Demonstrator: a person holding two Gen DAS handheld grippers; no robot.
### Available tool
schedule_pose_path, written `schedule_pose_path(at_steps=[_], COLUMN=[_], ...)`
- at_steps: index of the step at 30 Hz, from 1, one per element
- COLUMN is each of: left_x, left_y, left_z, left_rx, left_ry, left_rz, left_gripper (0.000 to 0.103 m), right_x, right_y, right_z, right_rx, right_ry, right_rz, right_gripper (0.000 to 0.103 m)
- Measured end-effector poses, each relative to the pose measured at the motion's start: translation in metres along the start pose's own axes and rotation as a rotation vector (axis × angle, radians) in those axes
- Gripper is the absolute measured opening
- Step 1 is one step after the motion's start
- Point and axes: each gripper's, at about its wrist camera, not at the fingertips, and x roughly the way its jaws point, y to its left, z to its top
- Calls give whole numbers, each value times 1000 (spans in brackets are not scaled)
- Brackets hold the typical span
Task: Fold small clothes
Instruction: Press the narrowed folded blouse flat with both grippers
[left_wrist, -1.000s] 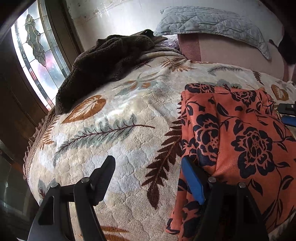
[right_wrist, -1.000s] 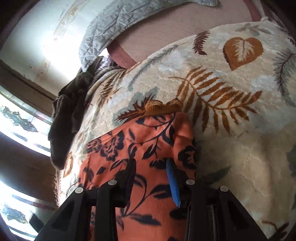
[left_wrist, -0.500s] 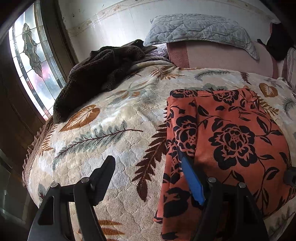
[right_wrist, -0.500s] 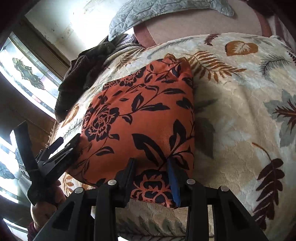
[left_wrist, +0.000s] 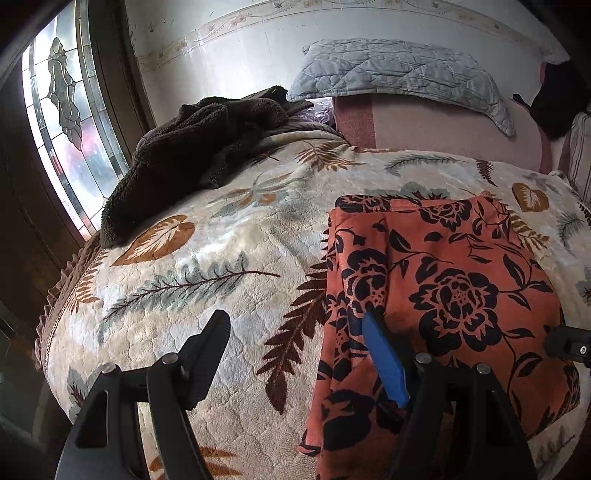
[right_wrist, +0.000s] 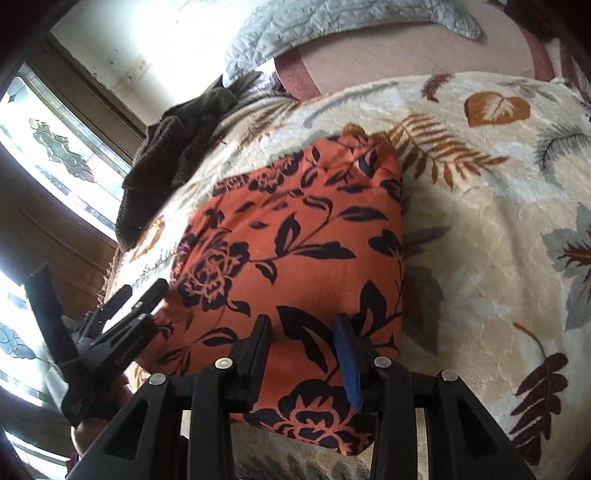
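An orange garment with a black flower print (left_wrist: 454, 295) lies folded in a rough rectangle on the leaf-print bed blanket (left_wrist: 221, 240). My left gripper (left_wrist: 295, 343) stands wide open at the garment's left edge. Its blue-padded finger is over the cloth and the other over the blanket, with nothing gripped. In the right wrist view the same garment (right_wrist: 295, 236) fills the middle. My right gripper (right_wrist: 303, 332) hovers over its near end, open by a moderate gap with flat cloth showing between the fingers. The left gripper (right_wrist: 110, 332) appears at the garment's left, held by a hand (right_wrist: 92, 424).
A dark brown fleece throw (left_wrist: 192, 155) is heaped at the far left of the bed. A grey quilted pillow (left_wrist: 399, 70) leans on a pink cushion (left_wrist: 443, 125) at the head. A stained-glass window (left_wrist: 62, 110) runs along the bed's left edge.
My right gripper has drawn back from the garment's far end to its near end and rolled a little. The left gripper has barely moved, only tilting slightly.
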Motion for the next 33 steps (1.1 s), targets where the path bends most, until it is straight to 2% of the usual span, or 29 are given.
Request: schedule_pose_path(at_steps=[5,9,14,18,20,23,26,29,33], left_x=[8,7,6,7,9,10,10,9,7], left_y=[-1,-1,-1,-3,-4,-3,-3,-3,1], left_z=[-2,-2,-2,-2,-3,-3,-3,-2,0], left_rx=[-2,-9,-8,3,14,11,10,8,-12], left_ry=[36,34,31,32,38,43,40,35,27], left_rz=[-7,-6,-3,7,15,15,16,18,25], left_gripper=[75,75,75,75,75,75,75,75,75], right_x=[-3,-16,-34,-16,-11,-11,-14,-21,-38], right_y=[-7,-13,-13,-14,-12,-12,-15,-20,-26], right_z=[-3,-6,-13,-19,-21,-19,-18,-16,-12], right_rx=[24,55,33,29,8,6,18,33,41], right_ry=[-27,-49,-90,-15,-17,-14,-14,-30,-106], right_rz=[50,90,106,101,90,124,147,183,218], right_gripper=[39,39,41,41,41,50,50,50,50])
